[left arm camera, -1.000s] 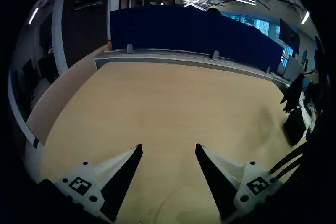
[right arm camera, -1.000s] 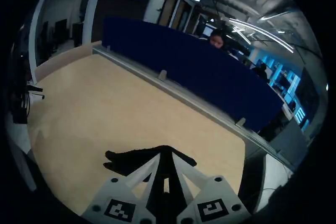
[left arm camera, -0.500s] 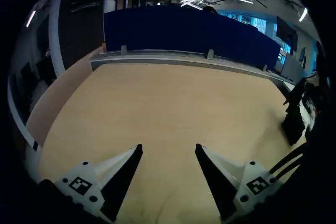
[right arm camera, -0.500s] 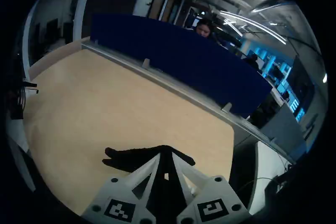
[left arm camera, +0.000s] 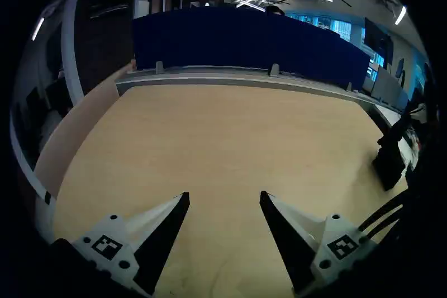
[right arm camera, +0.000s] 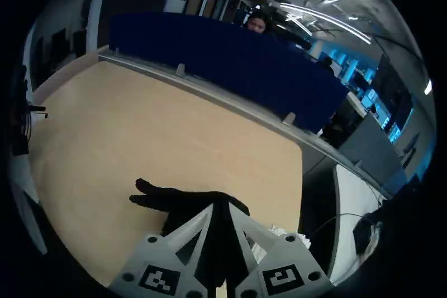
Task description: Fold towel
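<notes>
The left gripper (left arm camera: 223, 194) hangs over a bare stretch of the pale wooden table (left arm camera: 223, 124), its jaws wide apart with nothing between them. In the right gripper view, the right gripper (right arm camera: 221, 207) has its jaws drawn together at the tips, pinching the black towel (right arm camera: 167, 203). The cloth bunches between and under the fingers, and one limp corner sticks out to the left over the table's near part, close to its right edge. Whether the towel touches the wood there I cannot tell. In the left gripper view a dark shape (left arm camera: 389, 161) sits at the table's far right edge, too dim to make out. A blue partition (left arm camera: 240, 41) runs along the table's far side, and a person (right arm camera: 257, 21) shows above it in the right gripper view.
</notes>
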{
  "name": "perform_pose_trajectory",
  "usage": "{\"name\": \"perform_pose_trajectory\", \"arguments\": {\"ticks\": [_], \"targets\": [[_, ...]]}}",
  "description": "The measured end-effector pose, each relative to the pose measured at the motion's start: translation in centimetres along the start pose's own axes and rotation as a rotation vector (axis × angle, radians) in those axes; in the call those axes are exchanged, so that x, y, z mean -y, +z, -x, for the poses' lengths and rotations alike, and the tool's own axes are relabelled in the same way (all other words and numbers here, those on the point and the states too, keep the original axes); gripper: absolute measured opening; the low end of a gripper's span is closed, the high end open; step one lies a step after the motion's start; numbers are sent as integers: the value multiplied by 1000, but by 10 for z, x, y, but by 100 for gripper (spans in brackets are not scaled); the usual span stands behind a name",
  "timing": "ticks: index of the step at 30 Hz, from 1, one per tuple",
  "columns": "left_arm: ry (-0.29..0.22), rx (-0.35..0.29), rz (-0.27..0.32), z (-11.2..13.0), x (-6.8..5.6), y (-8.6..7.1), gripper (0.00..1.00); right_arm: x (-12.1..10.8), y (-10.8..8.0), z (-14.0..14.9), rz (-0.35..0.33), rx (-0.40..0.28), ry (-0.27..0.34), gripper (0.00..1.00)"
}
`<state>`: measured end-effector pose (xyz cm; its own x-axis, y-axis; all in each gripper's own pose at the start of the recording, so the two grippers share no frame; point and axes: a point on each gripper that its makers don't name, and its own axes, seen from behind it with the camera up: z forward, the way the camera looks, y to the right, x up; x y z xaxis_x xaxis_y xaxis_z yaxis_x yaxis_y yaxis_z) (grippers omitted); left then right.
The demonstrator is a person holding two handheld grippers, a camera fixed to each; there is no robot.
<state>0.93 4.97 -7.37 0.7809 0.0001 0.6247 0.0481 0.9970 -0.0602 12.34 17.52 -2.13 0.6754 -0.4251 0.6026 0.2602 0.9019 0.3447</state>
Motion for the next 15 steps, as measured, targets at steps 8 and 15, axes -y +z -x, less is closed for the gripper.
{"name": "perform_pose_trajectory", "arguments": {"ticks": [8,15], "targets": [[14,3,5,0,-6,0,93,-5,-9,40,18,43,36,4],[24,6,10,0,-10,0,93,-5,-14,72,31,78,61,4]]}}
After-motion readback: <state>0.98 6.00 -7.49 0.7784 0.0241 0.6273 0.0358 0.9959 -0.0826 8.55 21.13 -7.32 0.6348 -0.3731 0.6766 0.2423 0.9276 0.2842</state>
